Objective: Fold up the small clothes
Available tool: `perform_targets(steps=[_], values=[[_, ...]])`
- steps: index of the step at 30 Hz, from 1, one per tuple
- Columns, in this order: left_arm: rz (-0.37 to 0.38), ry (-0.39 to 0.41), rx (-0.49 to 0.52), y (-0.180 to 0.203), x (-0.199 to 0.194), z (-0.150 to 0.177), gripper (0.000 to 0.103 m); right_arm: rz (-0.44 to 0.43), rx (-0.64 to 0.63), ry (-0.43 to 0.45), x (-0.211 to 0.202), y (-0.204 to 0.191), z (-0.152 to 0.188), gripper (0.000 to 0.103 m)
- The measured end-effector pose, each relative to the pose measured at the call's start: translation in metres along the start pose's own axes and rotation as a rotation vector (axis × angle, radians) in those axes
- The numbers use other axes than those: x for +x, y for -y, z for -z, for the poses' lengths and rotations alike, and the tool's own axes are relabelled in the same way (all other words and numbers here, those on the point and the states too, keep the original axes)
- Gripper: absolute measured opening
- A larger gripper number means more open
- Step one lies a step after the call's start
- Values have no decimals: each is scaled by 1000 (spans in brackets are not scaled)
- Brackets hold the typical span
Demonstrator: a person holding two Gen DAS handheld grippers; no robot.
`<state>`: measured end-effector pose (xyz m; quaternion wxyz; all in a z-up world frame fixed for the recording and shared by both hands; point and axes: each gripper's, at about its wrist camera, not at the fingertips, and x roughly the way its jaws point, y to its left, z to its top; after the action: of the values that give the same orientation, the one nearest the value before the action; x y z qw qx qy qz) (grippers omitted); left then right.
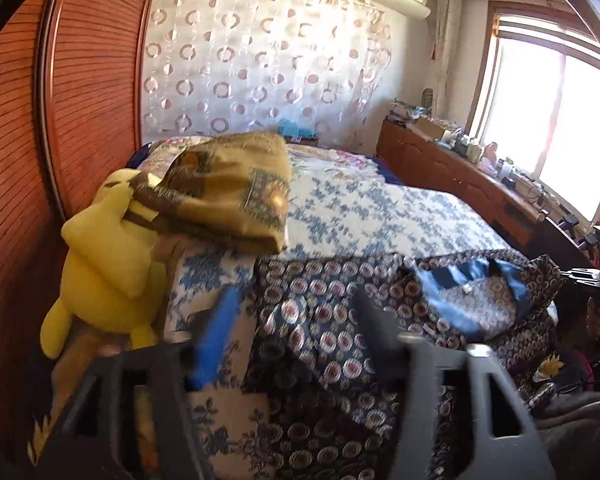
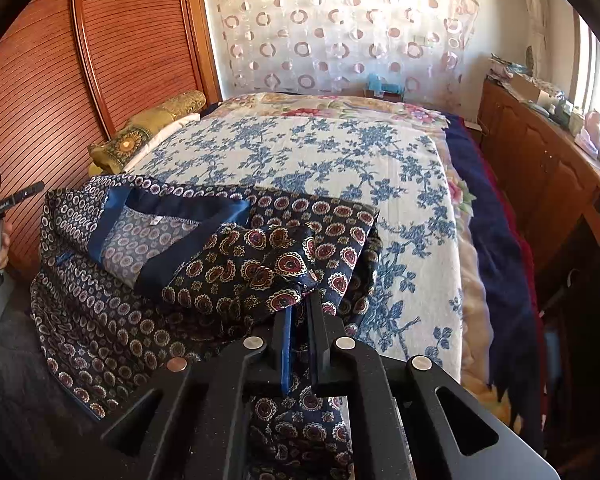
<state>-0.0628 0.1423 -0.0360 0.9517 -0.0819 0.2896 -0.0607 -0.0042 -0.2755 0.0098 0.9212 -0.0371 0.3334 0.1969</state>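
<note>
A dark blue paisley garment (image 2: 148, 312) with plain blue lining (image 2: 172, 200) lies half folded on the near end of the bed. In the right wrist view my right gripper (image 2: 300, 312) is shut on a folded edge of the garment, and the cloth bunches just above its tips. In the left wrist view my left gripper (image 1: 296, 312) stands open over the garment (image 1: 323, 320), its fingers wide apart and nothing pressed between them. The blue pad of one of those fingers (image 1: 216, 332) shows at the left. A hand (image 2: 0, 244) holds that gripper's handle at the left edge.
The bed cover (image 2: 319, 152) is white with blue flowers. A yellow plush toy (image 1: 108, 264) and a folded gold blanket (image 1: 232, 192) sit at the bed's left side by a slatted wooden wardrobe (image 1: 92, 80). A cluttered wooden cabinet (image 1: 459, 172) runs under the window at right.
</note>
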Motion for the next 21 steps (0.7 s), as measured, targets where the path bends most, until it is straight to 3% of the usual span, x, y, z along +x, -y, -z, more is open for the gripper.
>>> perform_targets(steps=[1,3,4,8,14,21], values=[[5,-1,2,1,2,-2,77,3,2,7,-1,0,0,14],[9,-12,9,4,7,-6,77,12,17,26,-4,4,-1,37],[8,-19,13,3,10,-6,77,13,22,31,-6,5,-2,39],[-19,-38,14,3,22,-9,77,35,2,43,-5,5,-5,39],[-18,-4,-28,-1,26,-20,77,28,7,94,1,9,-20,43],[-68,22,22,10,28,-26,77,3,-31,132,-12,-3,-28,44]])
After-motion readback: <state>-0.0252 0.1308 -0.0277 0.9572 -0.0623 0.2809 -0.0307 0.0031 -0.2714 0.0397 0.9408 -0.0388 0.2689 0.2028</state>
